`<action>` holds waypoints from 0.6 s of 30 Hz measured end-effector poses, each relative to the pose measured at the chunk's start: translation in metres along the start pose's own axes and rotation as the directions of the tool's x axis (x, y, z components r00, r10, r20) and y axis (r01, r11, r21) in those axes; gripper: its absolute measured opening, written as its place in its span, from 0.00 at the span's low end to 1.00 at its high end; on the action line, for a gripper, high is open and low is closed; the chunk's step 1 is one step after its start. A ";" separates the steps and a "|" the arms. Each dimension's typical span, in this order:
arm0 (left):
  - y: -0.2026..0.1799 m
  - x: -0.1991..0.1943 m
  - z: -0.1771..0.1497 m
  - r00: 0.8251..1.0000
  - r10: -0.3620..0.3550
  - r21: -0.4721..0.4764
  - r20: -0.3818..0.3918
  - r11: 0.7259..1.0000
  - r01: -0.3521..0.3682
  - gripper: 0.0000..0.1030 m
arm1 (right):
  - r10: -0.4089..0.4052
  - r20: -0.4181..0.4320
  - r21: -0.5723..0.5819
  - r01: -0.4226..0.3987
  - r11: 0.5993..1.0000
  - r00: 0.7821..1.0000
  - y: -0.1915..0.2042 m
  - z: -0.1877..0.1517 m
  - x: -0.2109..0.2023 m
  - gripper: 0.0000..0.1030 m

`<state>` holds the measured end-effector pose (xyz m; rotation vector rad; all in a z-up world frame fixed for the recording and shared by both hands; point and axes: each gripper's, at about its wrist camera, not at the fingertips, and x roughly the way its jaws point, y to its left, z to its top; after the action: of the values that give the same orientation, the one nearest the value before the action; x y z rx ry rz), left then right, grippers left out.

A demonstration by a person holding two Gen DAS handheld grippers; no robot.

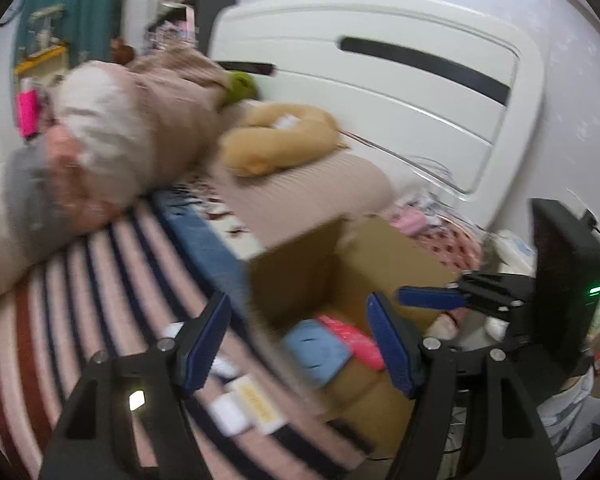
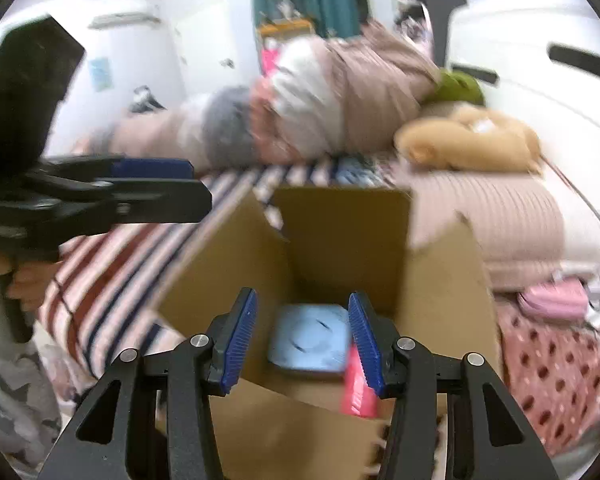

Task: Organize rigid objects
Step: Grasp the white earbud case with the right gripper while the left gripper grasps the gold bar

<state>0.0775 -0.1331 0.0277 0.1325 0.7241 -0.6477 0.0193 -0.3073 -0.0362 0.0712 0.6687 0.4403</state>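
Over box (image 2: 340,240) on bed | right gripper (image 2: 303,338) wide open, empty, above blue case (image 2: 310,338) and pink item (image 2: 356,392) | left gripper (image 1: 300,344) wide open, empty.

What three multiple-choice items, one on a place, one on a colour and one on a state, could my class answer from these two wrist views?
1. Where does the light blue item lie?
A. inside the cardboard box
B. on the striped blanket
C. on the tan plush toy

2. What colour is the flat item beside it in the box?
A. green
B. pink
C. black

3. How does the right gripper stand?
A. shut on the blue item
B. shut on nothing
C. open, holding nothing

Key: 1 A, box walls surround it; 2 B, a bright pink strip shows at its right; 3 C, a wide gap between the blue pads, above the box.
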 end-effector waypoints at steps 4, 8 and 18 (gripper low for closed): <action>0.045 -0.037 -0.022 0.994 0.105 -0.041 0.015 0.994 -0.105 0.65 | 0.130 0.078 -0.056 -0.126 0.990 0.988 0.048 0.014 -0.009 0.42; 0.086 -0.054 -0.053 0.982 0.189 -0.080 0.003 0.979 -0.188 0.67 | 0.225 0.067 -0.114 -0.216 0.970 0.972 0.101 0.020 0.004 0.42; 0.166 -0.004 -0.139 0.979 0.175 -0.138 -0.106 0.972 -0.189 0.69 | 0.111 -0.155 -0.112 -0.129 0.985 0.982 0.158 -0.015 0.113 0.42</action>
<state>0.0943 0.0470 -0.0912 0.0924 0.8369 -0.4125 0.0302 -0.1184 -0.0820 -0.0376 0.7852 0.6064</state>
